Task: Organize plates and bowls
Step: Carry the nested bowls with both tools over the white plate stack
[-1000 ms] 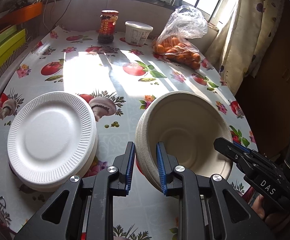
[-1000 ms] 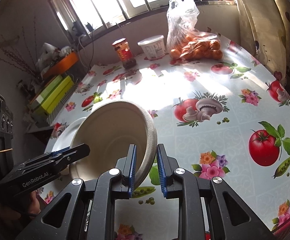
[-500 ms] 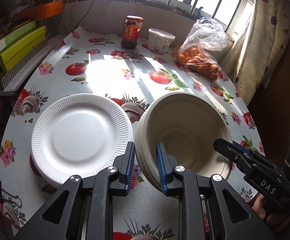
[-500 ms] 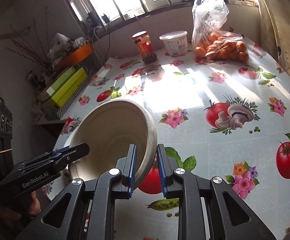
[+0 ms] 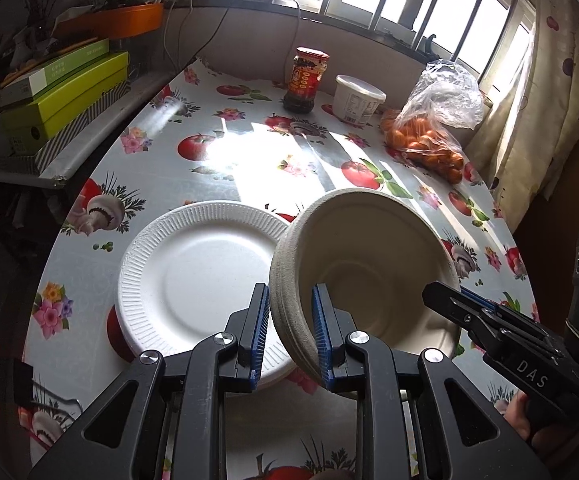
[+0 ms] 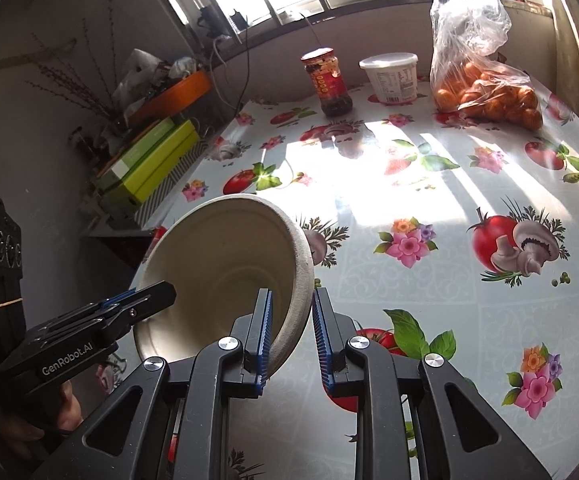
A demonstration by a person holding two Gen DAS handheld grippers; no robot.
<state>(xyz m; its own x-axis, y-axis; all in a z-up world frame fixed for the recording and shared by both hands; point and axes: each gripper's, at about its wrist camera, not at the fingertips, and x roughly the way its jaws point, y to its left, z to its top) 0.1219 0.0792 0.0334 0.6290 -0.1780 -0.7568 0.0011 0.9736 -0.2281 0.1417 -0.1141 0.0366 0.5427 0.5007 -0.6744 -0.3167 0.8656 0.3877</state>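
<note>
You are carrying the bowl stack (image 5: 363, 276) above the table (image 5: 249, 160), left tool (image 5: 289, 336) and right tool (image 6: 291, 330) each clamping opposite rims, with the plate stack (image 5: 197, 276) at nine o'clock, so next be lowering it level.

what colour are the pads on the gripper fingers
Blue, ribbed pads, clearest in the left wrist view.

one bowl (image 5: 369, 264), one plate stack (image 5: 197, 276), one jar (image 5: 307, 80), one tub (image 5: 357, 98)
</note>
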